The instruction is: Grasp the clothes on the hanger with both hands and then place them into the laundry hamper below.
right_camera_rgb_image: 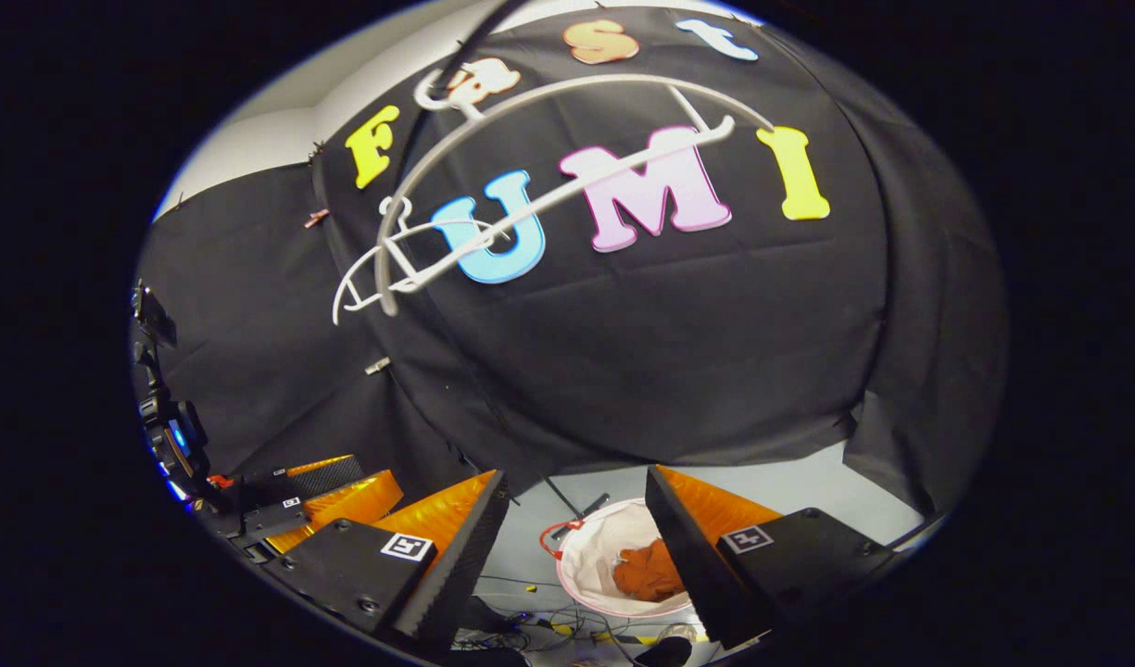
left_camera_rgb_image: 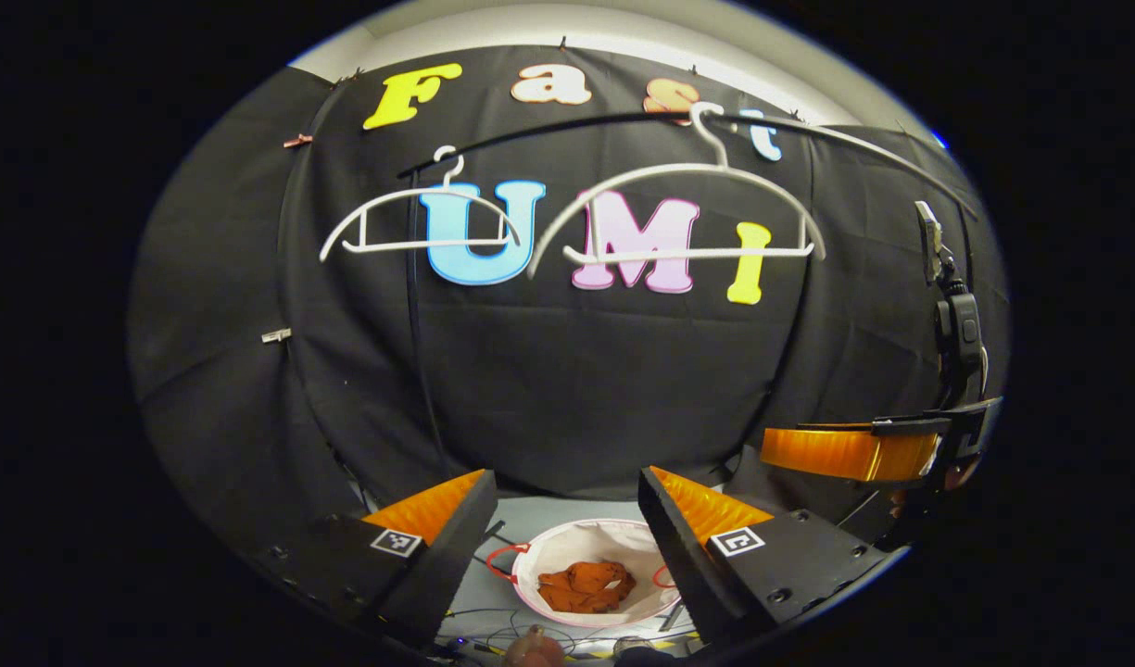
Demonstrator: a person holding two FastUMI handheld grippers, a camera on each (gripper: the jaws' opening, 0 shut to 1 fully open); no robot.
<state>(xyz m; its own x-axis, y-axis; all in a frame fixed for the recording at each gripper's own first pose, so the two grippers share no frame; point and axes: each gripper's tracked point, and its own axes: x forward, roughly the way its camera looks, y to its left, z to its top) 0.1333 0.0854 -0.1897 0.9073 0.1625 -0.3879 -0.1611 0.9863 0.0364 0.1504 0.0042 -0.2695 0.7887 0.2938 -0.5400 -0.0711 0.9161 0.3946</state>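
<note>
Below, hamper (left_camera_rgb_image: 593, 574); both grippers agape.

Dim booth, sharp focus, strong fisheye edge warping.

We are finding no readable text, brand or number on the objects here. We are seeing only small square black-and-white coded markers, one sitting on each finger block of the left gripper (left_camera_rgb_image: 567, 519) and of the right gripper (right_camera_rgb_image: 576, 523), and these are carrying patterns rather than letters or digits we can read.
</note>
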